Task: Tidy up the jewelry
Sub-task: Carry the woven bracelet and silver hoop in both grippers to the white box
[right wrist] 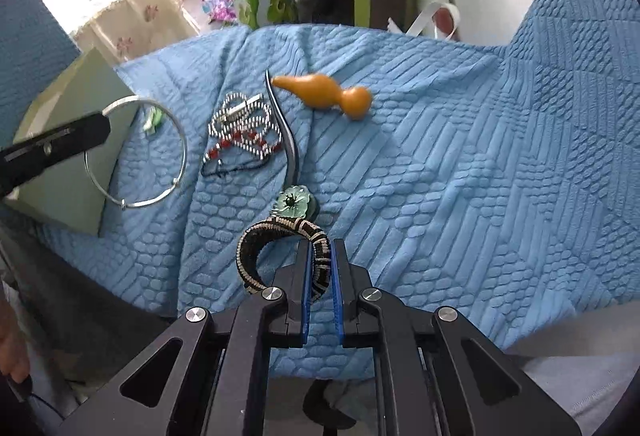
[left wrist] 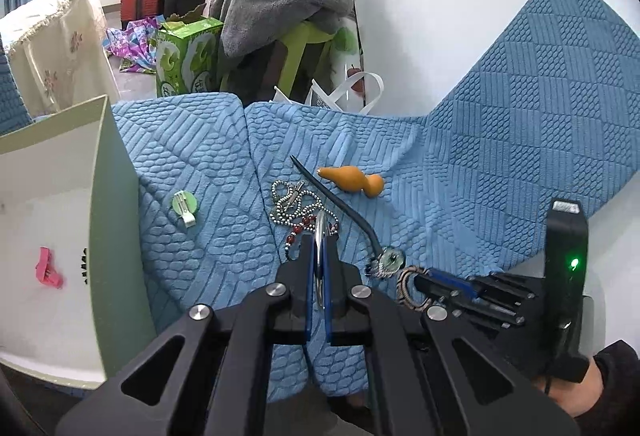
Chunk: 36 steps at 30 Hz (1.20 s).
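At the far left stands the pale green box point(left wrist: 100, 236), open at the top, with a pink clip point(left wrist: 48, 268) lying on its white floor. Just right of the box, on the blue quilted cover point(left wrist: 500, 163), rests a small green brooch point(left wrist: 185, 204). The left tool point(left wrist: 319, 236) has its fingers pressed together on the silver bangle point(right wrist: 160, 155), which it holds above the cover, beside the box wall. Further right lies a tangle of silver ball chain point(left wrist: 296, 201) mixed with red beads point(right wrist: 236, 141), all flat on the cover. A dark curved hairpin point(left wrist: 340, 201) runs alongside it, ending in a green flower ornament point(right wrist: 294, 201). Beyond the hairpin's tip sits an orange gourd point(left wrist: 352, 177), on its side. Nearest the viewer on the right, the right tool point(right wrist: 320, 260) is nearly closed and grips the woven black-and-cream bracelet point(right wrist: 276, 236), its band pinched between the blue pads point(right wrist: 306, 272), just beside the flower ornament
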Motion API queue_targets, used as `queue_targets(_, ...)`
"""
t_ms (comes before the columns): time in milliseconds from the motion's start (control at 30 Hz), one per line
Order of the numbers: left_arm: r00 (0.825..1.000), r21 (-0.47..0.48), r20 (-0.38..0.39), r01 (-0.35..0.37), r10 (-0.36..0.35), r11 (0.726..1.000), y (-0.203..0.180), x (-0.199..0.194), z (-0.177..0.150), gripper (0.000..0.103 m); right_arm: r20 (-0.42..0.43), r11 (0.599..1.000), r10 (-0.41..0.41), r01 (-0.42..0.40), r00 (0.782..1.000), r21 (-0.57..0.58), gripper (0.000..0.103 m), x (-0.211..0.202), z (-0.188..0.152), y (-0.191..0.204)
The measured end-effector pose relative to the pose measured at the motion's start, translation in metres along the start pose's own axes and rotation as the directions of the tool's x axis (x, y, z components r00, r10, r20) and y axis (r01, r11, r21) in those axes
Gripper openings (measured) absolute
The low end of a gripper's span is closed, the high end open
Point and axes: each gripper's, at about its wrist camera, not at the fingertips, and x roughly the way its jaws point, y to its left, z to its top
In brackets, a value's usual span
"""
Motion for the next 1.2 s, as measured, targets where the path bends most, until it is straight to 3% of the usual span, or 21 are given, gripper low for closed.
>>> queue_targets(133,1.000,-0.004,0.005,0.004,-0.004,1.000,0.001,-0.006,-0.003,0.003,-0.002,1.000,0.002,-0.002,1.000,0.007,0.009,-0.005,0.000,-0.001)
queue_targets(433,1.000,-0.025,-0.001,0.013,-0.013,1.000,0.007,-0.009,-0.007,0.003,-0.187,0.995,0.073,-0.058,0.980,0.081,0.010,0.029,-0.029,-0.007)
queue_targets(633,1.000,-0.024,0.005,0.019,-0.018,1.000,0.006,-0.011,-0.006,0.003,-0.195,0.997,0.061,-0.052,0.979,0.048,0.013,0.030,-0.034,-0.002)
queue_targets(900,1.000,-0.015,0.007,0.021,-0.021,1.000,0.004,-0.020,-0.002,0.003,-0.100,1.000,0.020,-0.019,0.995,0.008,0.006,0.004,-0.021,0.012)
queue_targets(1200,0.996,-0.010,0.083,-0.016,0.017,1.000,0.011,-0.068,0.020,0.003,0.062,0.998,0.052,-0.053,0.997,0.022,0.006,-0.068,0.035,0.030)
